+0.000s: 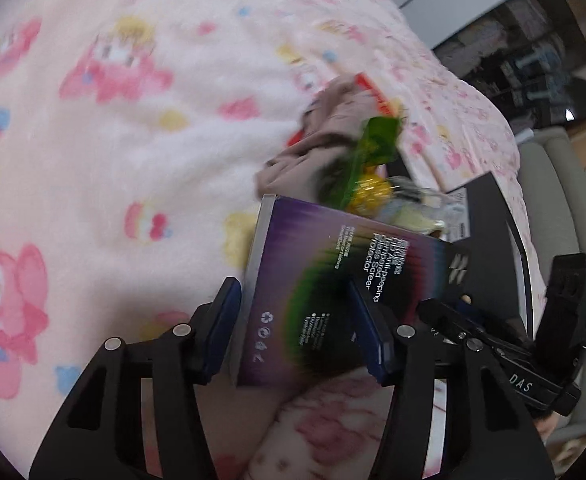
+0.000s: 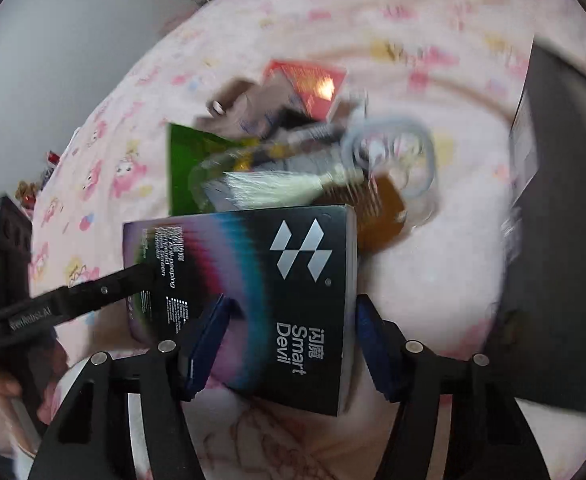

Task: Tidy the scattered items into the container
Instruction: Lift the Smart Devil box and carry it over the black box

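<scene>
Grippers left (image 1: 297, 320) and right (image 2: 289, 340) each sit half-spread astride the screen-protector box (image 2: 293, 296), pad contact unclear.

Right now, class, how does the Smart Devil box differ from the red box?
The Smart Devil box is dark with rainbow bands; the red box is shiny red. The Smart Devil box lies nearest, in front of the pile; the red box sits at its far side, partly covered. Both are flat and rectangular.

The left hand-held gripper (image 1: 297, 320) straddles one end of a purple box (image 1: 313, 280), which lies on a pink blanket (image 1: 113, 140). Beyond the box sits a blurred heap: beige cloth (image 1: 325, 132), green wrapper (image 1: 373, 140). The right hand-held gripper (image 1: 453, 312) reaches in from the right.
</scene>
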Demonstrator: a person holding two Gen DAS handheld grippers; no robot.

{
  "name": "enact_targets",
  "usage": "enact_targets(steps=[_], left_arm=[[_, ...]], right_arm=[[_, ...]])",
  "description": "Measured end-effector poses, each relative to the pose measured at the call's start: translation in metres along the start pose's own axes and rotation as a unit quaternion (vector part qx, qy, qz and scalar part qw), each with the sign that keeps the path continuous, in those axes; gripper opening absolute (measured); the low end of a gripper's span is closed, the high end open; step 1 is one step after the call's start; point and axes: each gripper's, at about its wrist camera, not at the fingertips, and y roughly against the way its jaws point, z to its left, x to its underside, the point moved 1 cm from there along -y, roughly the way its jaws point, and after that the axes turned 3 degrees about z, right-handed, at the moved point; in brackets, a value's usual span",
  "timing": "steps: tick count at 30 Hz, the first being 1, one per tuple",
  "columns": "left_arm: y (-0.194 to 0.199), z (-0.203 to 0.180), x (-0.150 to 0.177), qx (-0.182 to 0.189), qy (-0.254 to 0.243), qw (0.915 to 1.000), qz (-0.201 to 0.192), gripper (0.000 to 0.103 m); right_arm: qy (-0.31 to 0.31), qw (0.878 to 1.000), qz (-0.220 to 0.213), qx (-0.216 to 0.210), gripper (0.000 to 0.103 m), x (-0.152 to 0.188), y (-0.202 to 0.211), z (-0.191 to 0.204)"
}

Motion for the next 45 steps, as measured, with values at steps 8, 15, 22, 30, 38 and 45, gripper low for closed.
enact_targets(steps=[8,15,22,30,38,45], left_arm=[[0.068,-0.078,0.01,0.03,-0.078,0.9956,-0.043,0.052],[0.049,-0.174,0.058,0.067,-0.159,0.9848,0.021,0.052],[-0.027,-0.233,0.125,0.058,-0.198,0.9705,0.125,0.052],[-0.067,-0.243,0.153,-0.019,-0.213,0.9615,0.172,0.052],[-0.038,-0.25,0.141,-0.051,-0.227,0.9654,0.118,0.052],[-0.046,-0.263,0.126,-0.081,-0.261,0.961,0.041,0.052]], right_arm=[[0.017,0.991,-0.131,0.013,0.055,0.011,0.117,0.001],[-0.018,0.98,-0.188,0.062,0.055,0.074,0.203,-0.053],[-0.085,0.976,-0.151,0.129,0.056,0.141,0.216,-0.124],[-0.175,0.975,-0.113,0.08,0.056,0.161,0.178,-0.188],[-0.245,0.957,-0.14,0.073,0.055,0.169,0.169,-0.207],[-0.32,0.936,-0.147,0.002,0.055,0.192,0.181,-0.194]])
